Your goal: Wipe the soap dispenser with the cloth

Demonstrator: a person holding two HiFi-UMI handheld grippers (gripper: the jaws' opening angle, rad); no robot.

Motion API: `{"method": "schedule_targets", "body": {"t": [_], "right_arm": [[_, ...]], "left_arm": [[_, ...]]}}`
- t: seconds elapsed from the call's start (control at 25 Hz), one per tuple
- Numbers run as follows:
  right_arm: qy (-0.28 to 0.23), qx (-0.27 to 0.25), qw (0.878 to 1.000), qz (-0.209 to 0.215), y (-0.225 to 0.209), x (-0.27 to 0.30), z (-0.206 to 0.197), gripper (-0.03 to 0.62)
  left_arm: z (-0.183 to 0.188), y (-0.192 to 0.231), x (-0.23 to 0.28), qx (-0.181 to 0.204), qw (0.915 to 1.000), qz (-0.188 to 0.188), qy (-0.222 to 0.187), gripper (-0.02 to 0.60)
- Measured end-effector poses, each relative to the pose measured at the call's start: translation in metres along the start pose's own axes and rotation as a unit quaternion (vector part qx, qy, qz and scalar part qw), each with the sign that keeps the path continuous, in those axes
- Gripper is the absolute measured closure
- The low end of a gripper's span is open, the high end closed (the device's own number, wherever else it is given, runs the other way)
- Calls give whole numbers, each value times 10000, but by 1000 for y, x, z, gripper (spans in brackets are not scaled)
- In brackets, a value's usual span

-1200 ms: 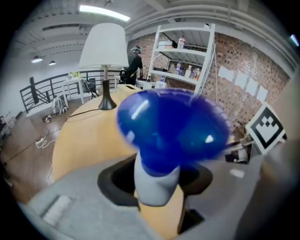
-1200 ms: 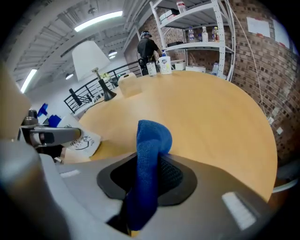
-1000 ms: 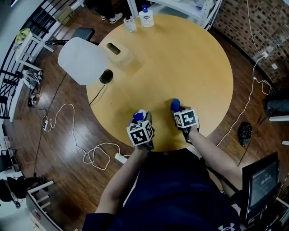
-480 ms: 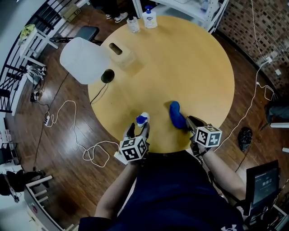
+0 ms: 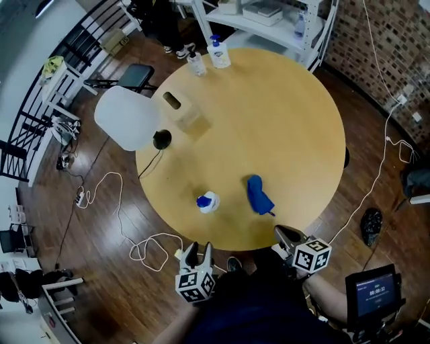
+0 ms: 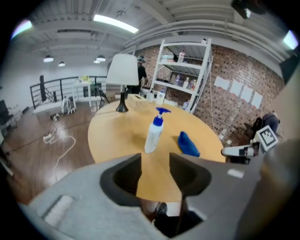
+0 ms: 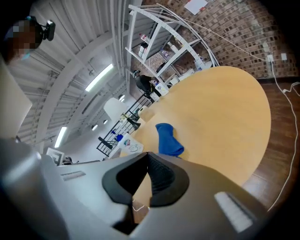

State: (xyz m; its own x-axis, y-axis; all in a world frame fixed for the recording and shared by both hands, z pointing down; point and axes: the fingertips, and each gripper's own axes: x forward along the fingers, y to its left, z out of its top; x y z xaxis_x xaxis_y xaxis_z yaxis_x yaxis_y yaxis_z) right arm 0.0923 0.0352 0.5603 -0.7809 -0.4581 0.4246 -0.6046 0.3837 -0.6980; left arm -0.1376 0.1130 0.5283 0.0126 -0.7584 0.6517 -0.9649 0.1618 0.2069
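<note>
The soap dispenser (image 5: 207,201), white with a blue pump, stands upright near the front edge of the round wooden table (image 5: 289,121). The crumpled blue cloth (image 5: 258,195) lies just right of it, apart from it. My left gripper (image 5: 197,250) hangs off the table's front edge. Its jaws have just been closing but still stand apart with nothing between them. In the left gripper view the dispenser (image 6: 154,131) and cloth (image 6: 188,143) lie ahead of the left gripper (image 6: 155,161). My right gripper (image 5: 281,232) is shut and empty at the table's rim. The cloth (image 7: 168,138) lies beyond the right gripper (image 7: 147,154).
A lamp with a white shade (image 5: 127,117) and a wooden tissue box (image 5: 181,107) stand at the table's left. Two bottles (image 5: 218,52) sit at the far edge before a white shelf (image 5: 269,20). Cables (image 5: 144,245) trail on the floor at the left.
Both grippers have pulled back off the table towards me. The left let go of the dispenser and the right let go of the cloth; both now rest alone on the table.
</note>
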Motion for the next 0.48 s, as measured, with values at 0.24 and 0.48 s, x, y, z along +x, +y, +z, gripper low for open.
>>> {"method": "schedule_targets", "body": {"t": [0.24, 0.48], "right_arm": [[-606, -426, 9962, 460, 57, -31, -15, 585], [-984, -897, 9903, 407, 127, -56, -52, 585]], "left_arm": [[42, -39, -36, 959, 9807, -1011, -1373, 423], [2, -31, -106, 844, 9601, -1982, -1784, 430]]}}
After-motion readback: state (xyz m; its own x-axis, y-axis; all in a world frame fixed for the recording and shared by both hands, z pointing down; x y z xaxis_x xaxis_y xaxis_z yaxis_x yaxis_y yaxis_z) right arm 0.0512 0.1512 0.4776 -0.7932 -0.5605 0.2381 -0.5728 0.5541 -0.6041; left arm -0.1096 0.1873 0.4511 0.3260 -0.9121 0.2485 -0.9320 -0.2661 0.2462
